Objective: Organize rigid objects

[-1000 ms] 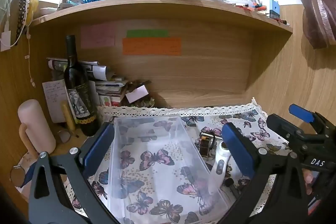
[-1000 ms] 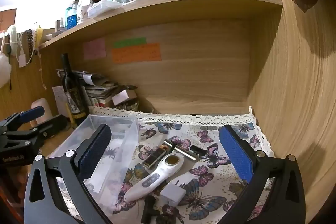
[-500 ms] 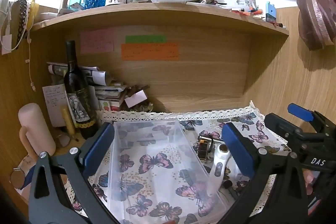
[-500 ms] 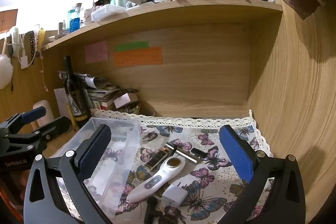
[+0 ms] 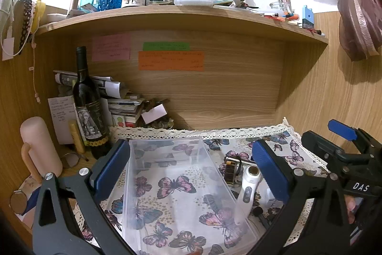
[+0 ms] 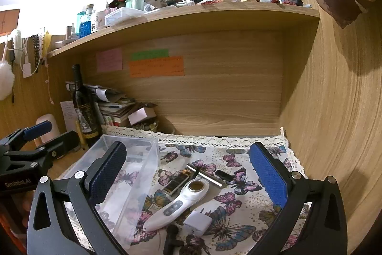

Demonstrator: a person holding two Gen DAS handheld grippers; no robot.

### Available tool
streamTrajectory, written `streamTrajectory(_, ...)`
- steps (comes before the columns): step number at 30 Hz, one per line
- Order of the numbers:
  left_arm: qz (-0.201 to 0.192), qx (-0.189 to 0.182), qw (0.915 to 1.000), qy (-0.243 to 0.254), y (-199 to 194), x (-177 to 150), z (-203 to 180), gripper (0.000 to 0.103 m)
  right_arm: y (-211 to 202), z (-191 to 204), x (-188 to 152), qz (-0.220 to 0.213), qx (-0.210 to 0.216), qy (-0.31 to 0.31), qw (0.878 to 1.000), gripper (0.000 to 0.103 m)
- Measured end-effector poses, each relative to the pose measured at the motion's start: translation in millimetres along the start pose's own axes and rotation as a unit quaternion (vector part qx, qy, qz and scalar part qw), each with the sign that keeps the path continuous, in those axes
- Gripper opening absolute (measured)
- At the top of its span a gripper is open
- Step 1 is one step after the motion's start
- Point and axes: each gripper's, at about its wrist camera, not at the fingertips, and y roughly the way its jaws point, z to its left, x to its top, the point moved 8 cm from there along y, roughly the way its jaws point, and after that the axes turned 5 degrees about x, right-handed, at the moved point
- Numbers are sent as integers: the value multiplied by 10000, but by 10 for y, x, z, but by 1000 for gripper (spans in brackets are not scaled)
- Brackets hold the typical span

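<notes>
A clear plastic bin [image 5: 167, 139] stands empty on the butterfly cloth, straight ahead of my left gripper [image 5: 191, 159], which is open and holds nothing. To the right of the bin [image 6: 143, 183] lie a white handheld device [image 6: 179, 204], a white plug adapter [image 6: 197, 222], a dark gold-edged lighter [image 6: 176, 183], a metal bar [image 6: 205, 175] and small black pieces [image 6: 172, 238]. My right gripper [image 6: 188, 159] hovers open above these items, touching none. The white device [image 5: 247, 192] lies close beside the bin's right wall.
A dark wine bottle [image 5: 88, 106] and a stack of papers [image 5: 124, 106] stand at the back left, with a pink cylinder [image 5: 39, 147] further left. A wooden shelf [image 5: 181, 16] crowded with bottles hangs overhead. A wooden wall [image 6: 334, 111] closes the right side.
Both grippers have drawn back and tilted up a little, so the bin and the loose items sit lower and smaller in view. Both stay open; nothing on the cloth moved.
</notes>
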Motion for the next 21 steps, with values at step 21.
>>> streamTrajectory(21, -52, -46, 10000, 62, -24, 11, -43, 103, -23, 4, 7, -17, -16, 1, 10000, 103)
